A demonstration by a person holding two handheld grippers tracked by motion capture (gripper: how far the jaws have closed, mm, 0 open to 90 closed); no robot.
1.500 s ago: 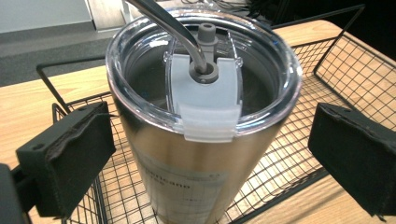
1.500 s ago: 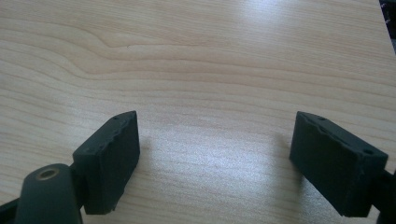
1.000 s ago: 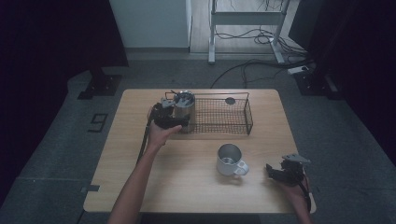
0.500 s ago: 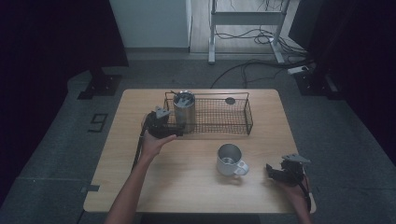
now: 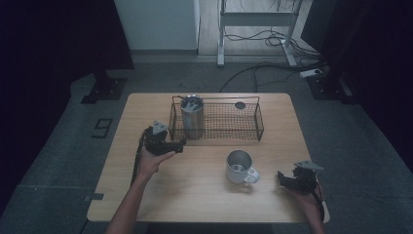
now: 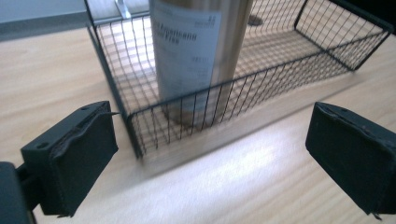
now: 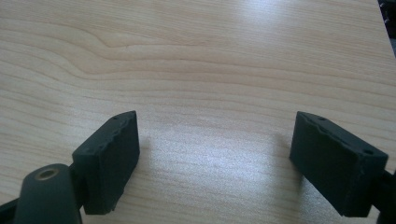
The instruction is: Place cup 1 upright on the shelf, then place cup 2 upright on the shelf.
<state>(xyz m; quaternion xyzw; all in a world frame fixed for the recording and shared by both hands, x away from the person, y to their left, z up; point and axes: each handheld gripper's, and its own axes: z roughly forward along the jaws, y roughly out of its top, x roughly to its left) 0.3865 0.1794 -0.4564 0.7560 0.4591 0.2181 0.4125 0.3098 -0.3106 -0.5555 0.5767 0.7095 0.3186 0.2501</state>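
Note:
A steel tumbler (image 5: pixel 191 117) with a white label stands upright in the left end of a black wire basket (image 5: pixel 219 139). My left gripper (image 5: pixel 178 145) hovers just outside the basket's near left corner, open, with nothing between its jaws. In the left gripper view the tumbler (image 6: pixel 196 56) rises behind the basket's mesh (image 6: pixel 140 135), and my left gripper (image 6: pixel 210 154) frames bare table. A steel mug (image 5: pixel 238 166) with a white handle sits on the table in front of the basket. My right gripper (image 5: pixel 282 178) rests near the table's front right corner, open and empty, over bare wood (image 7: pixel 215 158).
A small dark disc (image 5: pixel 240 105) lies in the basket's far right part. The wooden table (image 5: pixel 195 195) has free room at the front left and between the mug and the basket. Cables and a metal stand lie on the floor beyond the table.
My left gripper has drawn back from the tumbler toward the near left, clear of the basket. The tumbler stays upright in the basket. The right gripper has not moved.

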